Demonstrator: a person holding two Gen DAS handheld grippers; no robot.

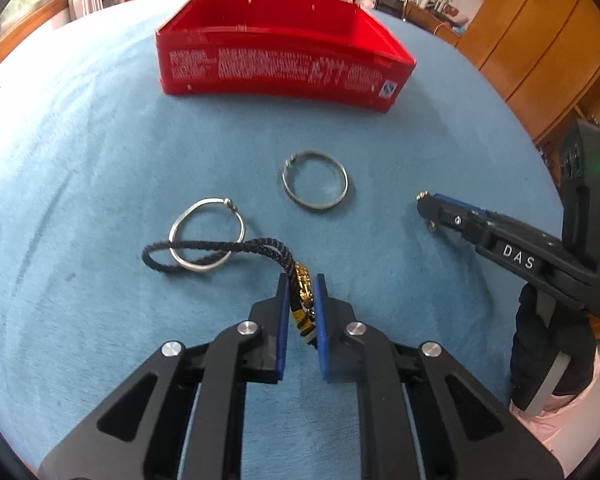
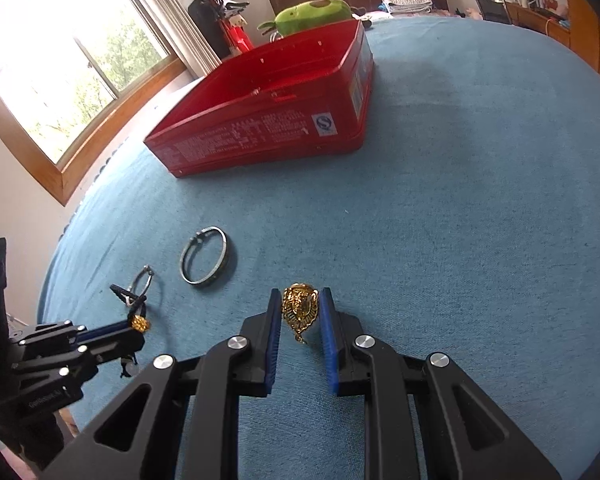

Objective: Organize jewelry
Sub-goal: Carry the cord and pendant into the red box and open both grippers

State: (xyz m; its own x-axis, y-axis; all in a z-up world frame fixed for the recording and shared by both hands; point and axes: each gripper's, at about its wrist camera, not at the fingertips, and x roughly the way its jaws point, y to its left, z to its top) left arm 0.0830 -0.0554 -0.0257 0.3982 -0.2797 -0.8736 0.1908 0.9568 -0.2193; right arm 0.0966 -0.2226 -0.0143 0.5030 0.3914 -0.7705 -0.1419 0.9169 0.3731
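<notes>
My left gripper [image 1: 302,292] is pinched on the braided cord bracelet's [image 1: 220,249] gold bead end, well short of the red box [image 1: 284,68] — it's light and floppy, snagging a silver bangle [image 1: 207,234] — while my right gripper [image 2: 300,312] is clamped around a small, slippery gold pendant [image 2: 299,307].

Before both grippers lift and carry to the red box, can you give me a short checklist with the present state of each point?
1. Left gripper shut on cord bracelet: ok, gold beads sit between the pads.
2. Cord free of the thin bangle: not ok, the cord crosses that bangle and may drag it.
3. Right gripper holds the gold pendant: cannot tell, pads are beside it but contact is unclear.
4. Red box open on top: ok.
5. Wide bangle clear of both grippers: ok, it lies apart on the cloth.
</notes>
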